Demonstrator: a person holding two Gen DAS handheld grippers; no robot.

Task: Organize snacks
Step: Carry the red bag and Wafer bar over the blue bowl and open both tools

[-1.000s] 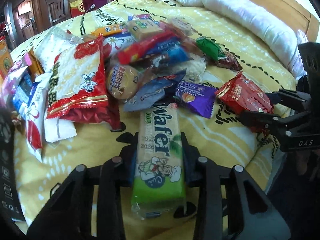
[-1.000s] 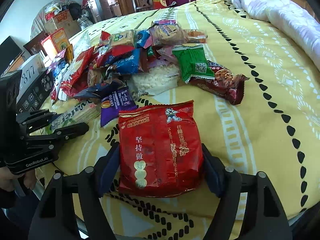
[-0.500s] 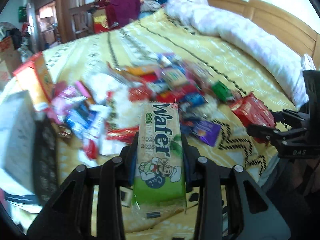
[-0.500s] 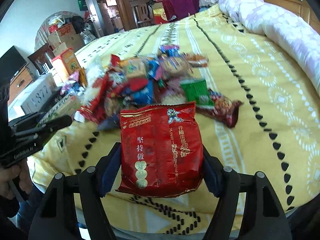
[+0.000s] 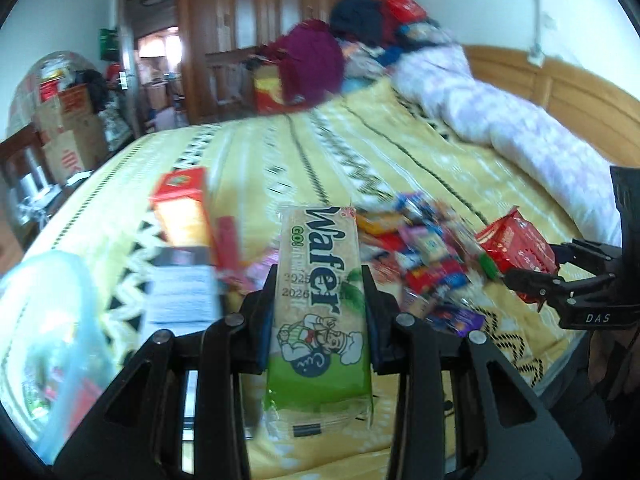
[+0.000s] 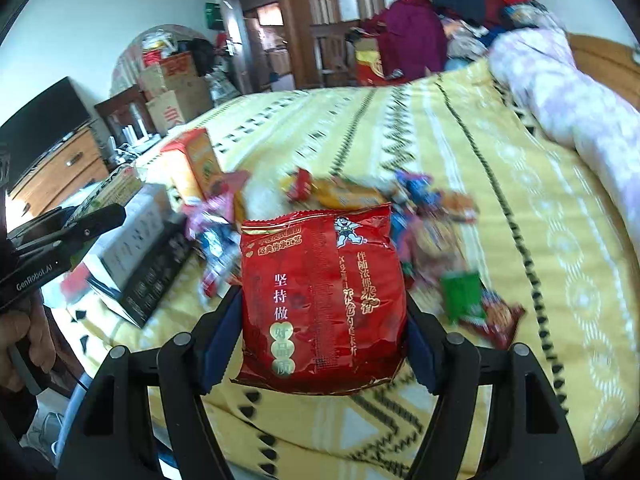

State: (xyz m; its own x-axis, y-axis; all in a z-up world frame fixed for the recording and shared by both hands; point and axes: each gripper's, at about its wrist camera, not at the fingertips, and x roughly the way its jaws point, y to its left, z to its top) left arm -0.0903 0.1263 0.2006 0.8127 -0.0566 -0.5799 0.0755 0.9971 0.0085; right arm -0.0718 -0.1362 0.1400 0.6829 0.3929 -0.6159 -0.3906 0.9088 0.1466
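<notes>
Tongs come first in both wrist views, and we have each pair loaded: our left tongs (image 5: 320, 300) pinch the wafer pack (image 5: 320, 304) by its long edges, and our right tongs (image 6: 320, 320) clamp the red snack bag (image 6: 320, 304) across its width. A second ago both packets lay on the bedspread (image 6: 440, 140) at the near edge of the snack pile (image 5: 424, 248); now they hang in the air above it, the pile sits lower and farther off, and the background smears with motion, so we judge that we have lifted both and are carrying them away. Past the wafer pack, to the left, a clear plastic bag (image 5: 48, 320) has come into view at the near left edge, with a white box (image 5: 180, 292) and an orange carton (image 5: 184, 208) standing beyond it. That side looks to us like the likely drop-off, though we cannot tell which container is meant. Farther right, the remaining snacks are still heaped on the bed, so most of the sorting is left. Beyond them lies the pale quilt (image 5: 520, 128) along the headboard.
</notes>
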